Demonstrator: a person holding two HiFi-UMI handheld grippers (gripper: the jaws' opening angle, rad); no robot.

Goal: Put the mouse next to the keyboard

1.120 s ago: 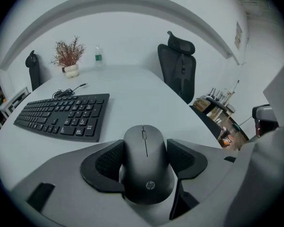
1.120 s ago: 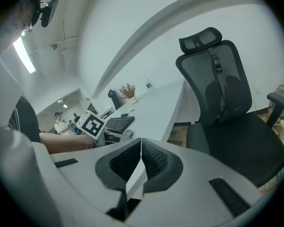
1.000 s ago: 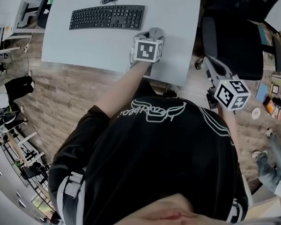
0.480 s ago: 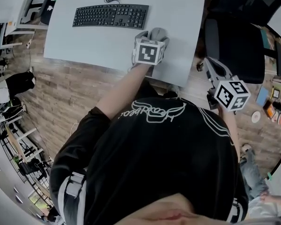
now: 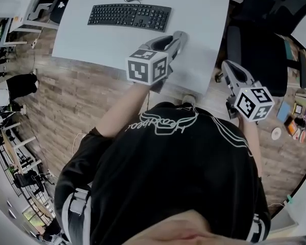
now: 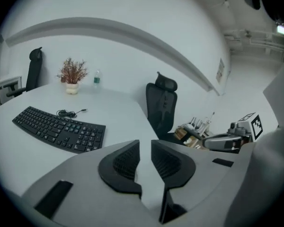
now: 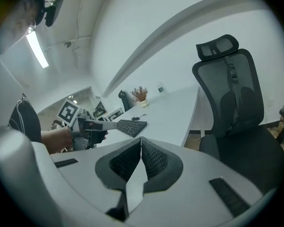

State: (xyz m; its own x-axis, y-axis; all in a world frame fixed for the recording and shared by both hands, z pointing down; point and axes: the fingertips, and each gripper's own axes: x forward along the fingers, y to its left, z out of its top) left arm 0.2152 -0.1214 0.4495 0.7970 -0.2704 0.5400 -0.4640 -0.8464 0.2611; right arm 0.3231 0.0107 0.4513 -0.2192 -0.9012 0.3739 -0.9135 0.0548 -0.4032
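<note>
The black keyboard [image 5: 130,16] lies at the far side of the white table [image 5: 204,14], its cable coiled behind it. No mouse shows in any view. My left gripper [image 5: 179,40] hovers over the table's near right part, to the right of and nearer than the keyboard [image 6: 59,129]. Its jaws are closing, with a narrow gap and nothing between the pads [image 6: 125,162]. My right gripper [image 5: 227,68] hangs off the table's right edge, above the floor, pads together and empty. From the right gripper view [image 7: 141,157], the left gripper [image 7: 104,125] shows before the keyboard [image 7: 131,126].
A black office chair [image 5: 260,50] stands right of the table, close to my right gripper. A potted plant [image 6: 72,74] and a small bottle [image 6: 97,77] stand at the table's far edge. Wood floor lies below the table's near edge [image 5: 117,68].
My left gripper has risen off the table and drawn back toward the person, its cube now larger in the head view. The right gripper has stayed in place.
</note>
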